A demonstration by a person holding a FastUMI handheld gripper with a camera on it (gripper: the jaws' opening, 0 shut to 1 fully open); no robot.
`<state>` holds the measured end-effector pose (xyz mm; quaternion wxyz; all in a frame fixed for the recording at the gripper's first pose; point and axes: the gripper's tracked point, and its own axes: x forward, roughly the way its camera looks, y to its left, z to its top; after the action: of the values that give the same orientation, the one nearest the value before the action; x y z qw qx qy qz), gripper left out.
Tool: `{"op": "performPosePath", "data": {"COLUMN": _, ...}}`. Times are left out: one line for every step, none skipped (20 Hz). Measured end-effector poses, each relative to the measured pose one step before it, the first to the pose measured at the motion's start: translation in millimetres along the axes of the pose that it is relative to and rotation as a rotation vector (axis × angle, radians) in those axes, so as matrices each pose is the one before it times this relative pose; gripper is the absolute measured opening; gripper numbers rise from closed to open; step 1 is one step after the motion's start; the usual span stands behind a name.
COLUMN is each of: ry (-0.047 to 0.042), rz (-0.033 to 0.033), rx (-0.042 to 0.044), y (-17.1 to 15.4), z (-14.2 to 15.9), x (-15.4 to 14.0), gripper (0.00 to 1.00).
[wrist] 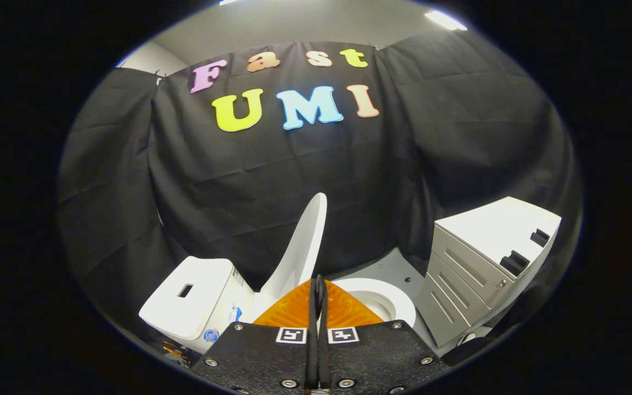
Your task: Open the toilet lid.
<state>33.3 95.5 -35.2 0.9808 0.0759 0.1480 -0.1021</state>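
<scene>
Two orange fingers (294, 314) of the claw (319, 285) meet tip to tip, closed on nothing. Just beyond them the toilet lid (305, 247) stands raised, leaning toward the tank (190, 296), with the open seat and bowl (387, 302) exposed beside a white drawer cabinet (486, 258). The opening looks done; only withdrawing seems left.

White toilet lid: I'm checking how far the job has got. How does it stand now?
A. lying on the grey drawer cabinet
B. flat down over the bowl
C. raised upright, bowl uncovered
C: the white toilet lid stands raised beyond the closed orange gripper fingers, with the white bowl uncovered.
</scene>
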Motion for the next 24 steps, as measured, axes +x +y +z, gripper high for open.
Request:
{"op": "performPosePath", "data": {"ry": -0.00756, "rz": 0.00762, "rx": -0.01806, "y": 9.84, "z": 4.09, "x": -1.95, "gripper": 0.0}}
{"op": "performPosePath", "data": {"ry": -0.00932, "rz": 0.00863, "rx": -0.01615, "y": 10.0, "z": 4.03, "x": -1.69, "gripper": 0.0}}
{"op": "performPosePath", "data": {"ry": -0.00646, "rz": 0.00426, "rx": -0.00702, "y": 7.66, "z": 1.35, "x": -1.51, "gripper": 0.0}}
{"op": "performPosePath", "data": {"ry": -0.01264, "rz": 0.0068, "rx": 0.00426, "y": 8.61, "z": 3.39, "x": -1.38, "gripper": 0.0}}
{"op": "performPosePath", "data": {"ry": -0.00986, "rz": 0.01291, "rx": 0.00179, "y": 10.33, "z": 2.92, "x": -1.12, "gripper": 0.0}}
{"op": "performPosePath", "data": {"ry": -0.01209, "rz": 0.01172, "rx": 0.00022, "y": 9.96, "z": 3.6, "x": -0.48, "gripper": 0.0}}
{"op": "performPosePath", "data": {"ry": -0.01024, "rz": 0.0074, "rx": -0.00927, "y": 9.99, "z": 3.12, "x": 0.37, "gripper": 0.0}}
{"op": "performPosePath", "data": {"ry": -0.00426, "rz": 0.00704, "rx": -0.02825, "y": 9.8, "z": 1.81, "x": -0.08, "gripper": 0.0}}
{"op": "performPosePath", "data": {"ry": -0.00354, "rz": 0.00355, "rx": -0.02841, "y": 9.34, "z": 0.21, "x": -2.02, "gripper": 0.0}}
{"op": "performPosePath", "data": {"ry": -0.00571, "rz": 0.00708, "rx": -0.01594, "y": 10.95, "z": 2.26, "x": -0.91, "gripper": 0.0}}
{"op": "performPosePath", "data": {"ry": -0.00654, "rz": 0.01254, "rx": -0.00711, "y": 12.18, "z": 1.94, "x": -2.05, "gripper": 0.0}}
{"op": "performPosePath", "data": {"ry": -0.00389, "rz": 0.0131, "rx": -0.00237, "y": 12.28, "z": 3.29, "x": -0.69, "gripper": 0.0}}
{"op": "performPosePath", "data": {"ry": -0.00264, "rz": 0.00883, "rx": -0.00472, "y": 9.28, "z": 0.23, "x": -1.52, "gripper": 0.0}}
{"op": "performPosePath", "data": {"ry": -0.0004, "rz": 0.00694, "rx": -0.00973, "y": 9.9, "z": 0.27, "x": -0.4, "gripper": 0.0}}
{"op": "performPosePath", "data": {"ry": 0.00012, "rz": 0.00651, "rx": -0.00688, "y": 8.3, "z": 0.67, "x": 0.86, "gripper": 0.0}}
{"op": "performPosePath", "data": {"ry": -0.00182, "rz": 0.00788, "rx": 0.00034, "y": 9.02, "z": 0.84, "x": 0.33, "gripper": 0.0}}
{"op": "performPosePath", "data": {"ry": -0.00146, "rz": 0.01125, "rx": -0.00222, "y": 10.23, "z": 1.89, "x": 0.11, "gripper": 0.0}}
{"op": "performPosePath", "data": {"ry": -0.00113, "rz": 0.00978, "rx": -0.00254, "y": 9.59, "z": 0.35, "x": 0.78, "gripper": 0.0}}
{"op": "performPosePath", "data": {"ry": -0.0004, "rz": 0.01175, "rx": -0.00739, "y": 10.52, "z": 0.46, "x": 0.78, "gripper": 0.0}}
{"op": "performPosePath", "data": {"ry": -0.00008, "rz": 0.0122, "rx": -0.01089, "y": 10.01, "z": -0.25, "x": 0.86, "gripper": 0.0}}
{"op": "performPosePath", "data": {"ry": 0.00056, "rz": 0.01027, "rx": -0.00941, "y": 8.74, "z": -0.67, "x": 1.19, "gripper": 0.0}}
{"op": "performPosePath", "data": {"ry": 0.00081, "rz": 0.01199, "rx": -0.00887, "y": 9.09, "z": -0.15, "x": 0.7, "gripper": 0.0}}
{"op": "performPosePath", "data": {"ry": 0.00121, "rz": 0.01431, "rx": -0.00688, "y": 9.12, "z": -1.21, "x": 1.21, "gripper": 0.0}}
{"op": "performPosePath", "data": {"ry": 0.00151, "rz": 0.01557, "rx": -0.00504, "y": 9.81, "z": -0.82, "x": 1.78, "gripper": 0.0}}
